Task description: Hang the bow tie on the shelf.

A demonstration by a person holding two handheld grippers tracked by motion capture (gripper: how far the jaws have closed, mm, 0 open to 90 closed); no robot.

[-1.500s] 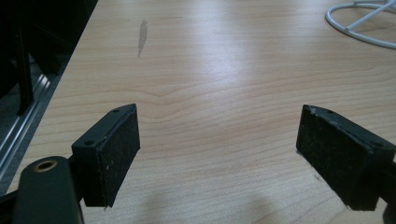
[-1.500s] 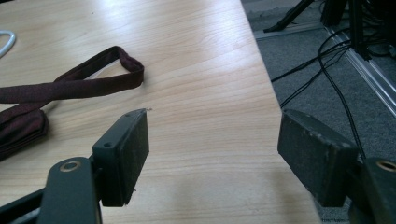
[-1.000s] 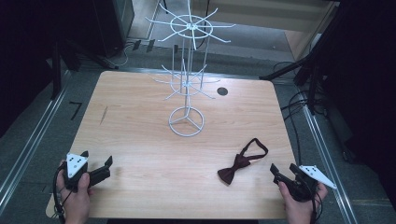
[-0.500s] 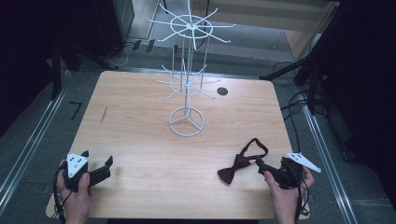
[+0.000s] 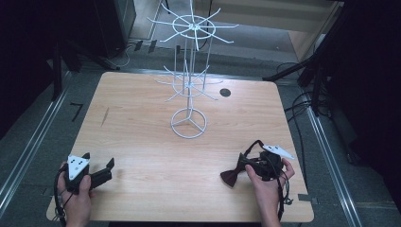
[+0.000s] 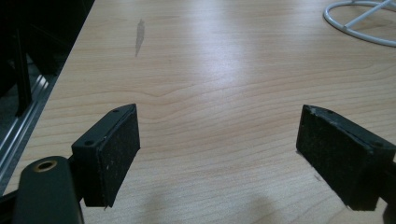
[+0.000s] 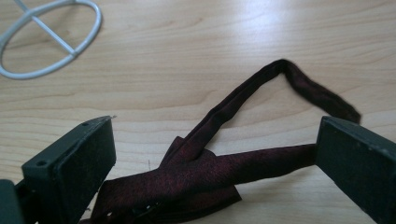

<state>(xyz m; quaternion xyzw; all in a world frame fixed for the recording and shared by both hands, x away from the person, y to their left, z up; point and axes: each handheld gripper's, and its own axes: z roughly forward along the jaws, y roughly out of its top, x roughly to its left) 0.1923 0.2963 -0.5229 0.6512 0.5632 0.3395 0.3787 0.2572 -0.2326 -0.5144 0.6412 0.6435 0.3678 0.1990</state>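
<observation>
A dark red bow tie (image 5: 232, 176) lies on the wooden table (image 5: 142, 109) at the front right, its strap looping away toward the back. My right gripper (image 5: 248, 163) has come over it from the right. Its jaws have just been opening and now stand wide. In the right gripper view (image 7: 215, 135) the bow tie (image 7: 196, 175) lies between the pads, untouched by either. My left gripper (image 5: 98, 160) rests at the front left corner, open, with bare wood between its pads (image 6: 217, 121).
A tall white wire rack (image 5: 189, 85) with two tiers of hooks stands at mid-table on a ring base (image 5: 188, 124). A small black round hole (image 5: 225, 92) sits behind it. Cables and metal rails run along both sides of the table.
My right gripper has slid left across the table to the bow tie, and its jaws now straddle it. The left gripper has stayed put.
</observation>
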